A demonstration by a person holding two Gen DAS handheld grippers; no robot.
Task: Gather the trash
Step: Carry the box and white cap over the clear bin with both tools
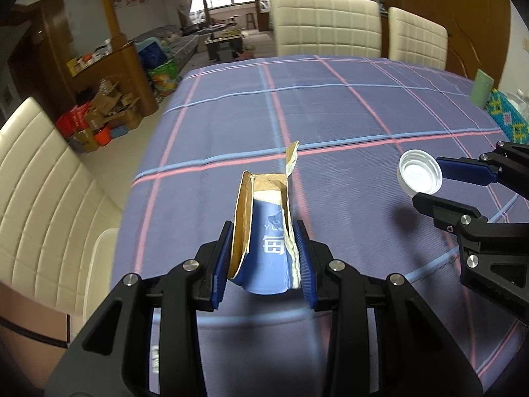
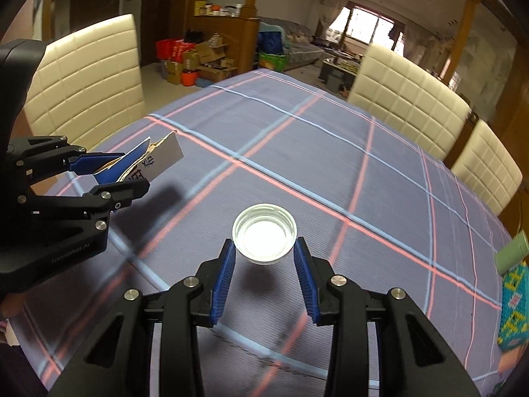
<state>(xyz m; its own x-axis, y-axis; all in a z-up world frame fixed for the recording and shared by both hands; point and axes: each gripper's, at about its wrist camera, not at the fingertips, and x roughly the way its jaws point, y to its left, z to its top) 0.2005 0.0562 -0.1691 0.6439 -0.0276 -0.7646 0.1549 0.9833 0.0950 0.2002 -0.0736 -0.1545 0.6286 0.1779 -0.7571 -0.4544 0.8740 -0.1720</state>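
My left gripper (image 1: 264, 231) is shut on a torn blue and brown cardboard piece (image 1: 264, 231) and holds it above the plaid tablecloth (image 1: 330, 115). The same gripper (image 2: 132, 172) and cardboard piece (image 2: 155, 160) show at the left of the right wrist view. My right gripper (image 2: 264, 246) is shut on a white plastic bottle cap (image 2: 264, 236), open side up, held above the cloth with its shadow below. In the left wrist view the cap (image 1: 420, 172) sits between the right gripper's fingertips (image 1: 426, 182) at the right.
Cream padded chairs (image 1: 325, 23) stand at the far side and one (image 1: 43, 198) at the left. A green cup (image 1: 482, 87) and a colourful woven box (image 1: 509, 119) sit at the table's right edge. Boxes and clutter (image 1: 99, 122) lie on the floor beyond.
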